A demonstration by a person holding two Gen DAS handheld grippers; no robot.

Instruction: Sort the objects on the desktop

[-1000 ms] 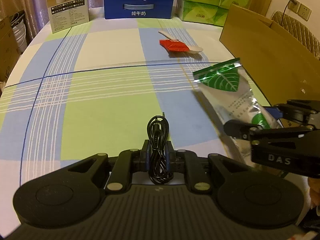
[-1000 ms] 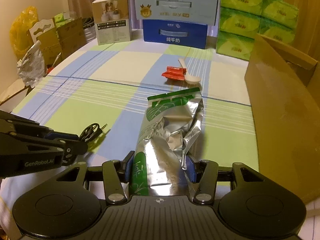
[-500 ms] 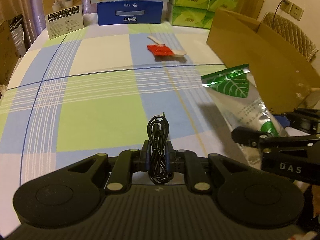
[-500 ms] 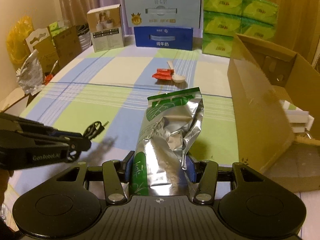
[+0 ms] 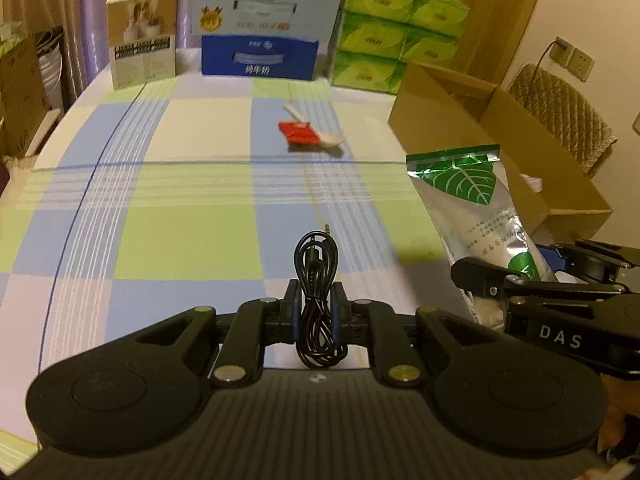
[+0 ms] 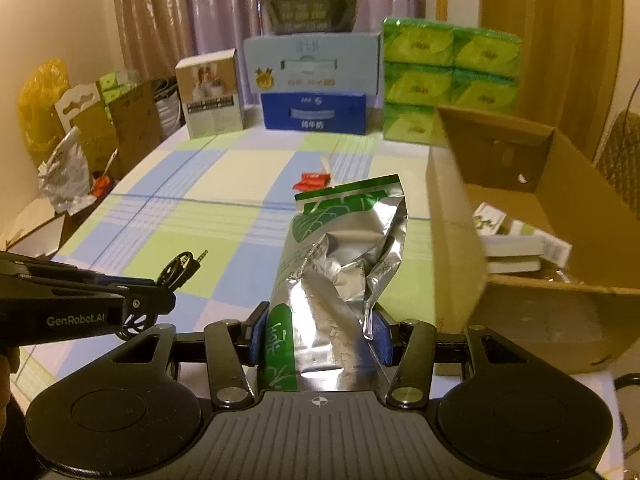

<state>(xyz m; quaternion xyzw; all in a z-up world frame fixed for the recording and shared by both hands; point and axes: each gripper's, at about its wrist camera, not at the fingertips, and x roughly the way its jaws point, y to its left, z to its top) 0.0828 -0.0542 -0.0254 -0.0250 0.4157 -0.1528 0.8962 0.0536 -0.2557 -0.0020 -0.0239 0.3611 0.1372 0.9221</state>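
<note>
The table (image 5: 192, 184), spread with a blue, green and cream checked cloth, fills both views. At its right edge stands an open cardboard box (image 6: 532, 184) with flat white packets lying inside. Along the far edge, stacked cartons (image 5: 260, 36) sit between a small white box (image 5: 144, 56) on the left and green tissue packs (image 5: 392, 40) on the right.

The silver foil bag (image 6: 340, 264) with a green leaf print is held above the cloth, clamped near its lower end between the blue pads of the right gripper (image 6: 318, 336). Its long axis runs forward along the fingers, and its green sealed top points away toward the far edge of the table, just left of the box's near wall. In the left wrist view the same bag (image 5: 476, 216) rises up and slightly left from the right gripper (image 5: 516, 280).

The left gripper (image 5: 316, 312) is closed on a coiled black cable (image 5: 318, 296). The bundle's long axis also runs forward, its loop end and small plug pointing toward the far side of the table. From the right wrist view the cable (image 6: 180, 268) juts out of the left gripper (image 6: 160, 300), clear of the cloth.

Farther along the table lies a red packet (image 5: 300, 134), touching a white spoon (image 5: 328, 140).
</note>
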